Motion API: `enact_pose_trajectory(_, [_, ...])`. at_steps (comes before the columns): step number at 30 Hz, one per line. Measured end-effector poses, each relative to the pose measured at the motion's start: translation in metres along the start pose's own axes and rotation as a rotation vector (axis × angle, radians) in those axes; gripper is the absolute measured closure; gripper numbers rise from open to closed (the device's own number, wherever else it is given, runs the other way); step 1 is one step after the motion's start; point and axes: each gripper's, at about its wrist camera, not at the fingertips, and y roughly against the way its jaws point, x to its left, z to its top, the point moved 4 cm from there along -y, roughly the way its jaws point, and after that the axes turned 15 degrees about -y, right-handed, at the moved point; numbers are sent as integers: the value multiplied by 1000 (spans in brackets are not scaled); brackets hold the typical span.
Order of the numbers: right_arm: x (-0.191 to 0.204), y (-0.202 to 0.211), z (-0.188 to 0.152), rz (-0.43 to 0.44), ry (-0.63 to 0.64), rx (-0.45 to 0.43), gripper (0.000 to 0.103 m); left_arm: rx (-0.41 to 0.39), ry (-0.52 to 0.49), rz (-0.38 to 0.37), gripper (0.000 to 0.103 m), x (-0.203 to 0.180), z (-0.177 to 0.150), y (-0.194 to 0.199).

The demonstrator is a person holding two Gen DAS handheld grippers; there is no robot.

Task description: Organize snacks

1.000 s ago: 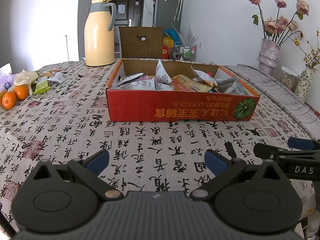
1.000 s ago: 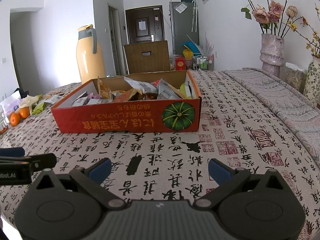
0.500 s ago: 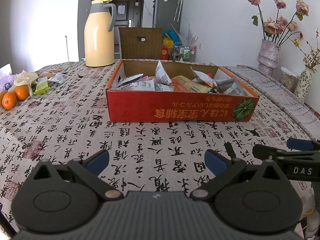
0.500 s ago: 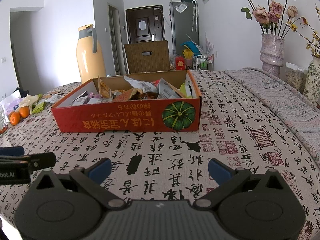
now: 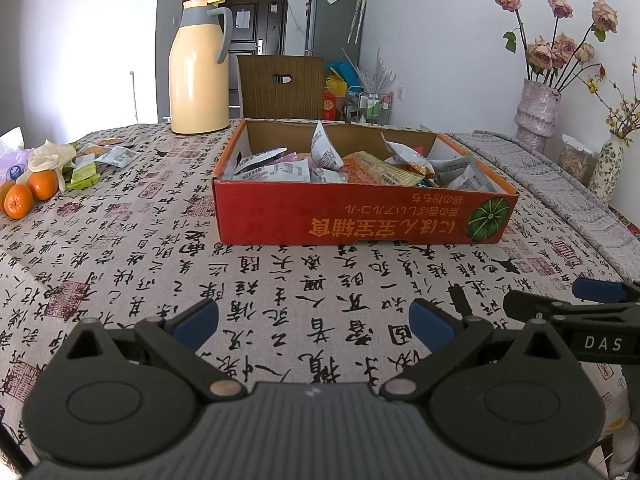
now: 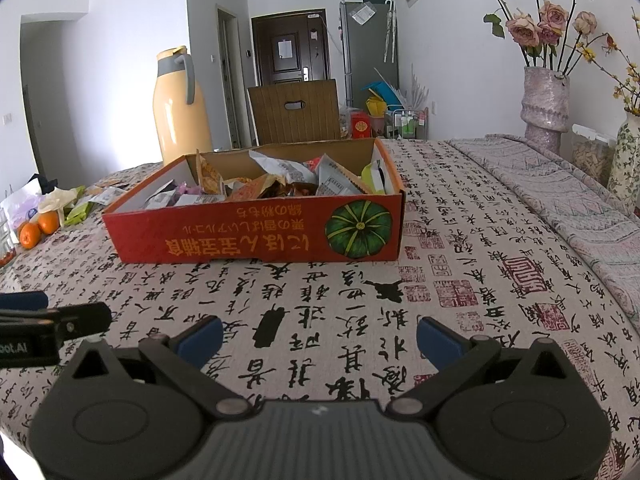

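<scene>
Both sets of jaws stand wide apart and hold nothing: the left gripper (image 5: pixel 314 322) and the right gripper (image 6: pixel 320 338) hover low over the worktop (image 5: pixel 132 264), side by side, blue pads showing on each finger.

Straight ahead of both jaws, well apart from them, sits a red cardboard box (image 5: pixel 360 220) with a green pumpkin printed at its right end and yellow lettering upside down along the near wall. It is piled with snack packets (image 5: pixel 328 164), silver, white and orange, lying loosely at all angles; one silver packet stands up on its corner near the middle.

Between the jaws and the box there is only the cloth with black calligraphy. Far to the left of the jaws lie a few loose packets (image 5: pixel 120 156), a green wrapper (image 5: pixel 84 174) and two oranges (image 5: pixel 30 194). Beyond the box to the left stands a cream jug (image 5: pixel 198 72) with a grey handle, and behind the box a brown chair back (image 5: pixel 280 88). Far right, a vase (image 6: pixel 546 100) holds dried roses.
</scene>
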Motion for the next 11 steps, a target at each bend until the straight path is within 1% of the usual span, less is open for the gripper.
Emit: enact_pose_trajectory(11, [-1, -3, -5, 17, -4, 8, 0, -12, -15, 4, 0, -3, 4, 0])
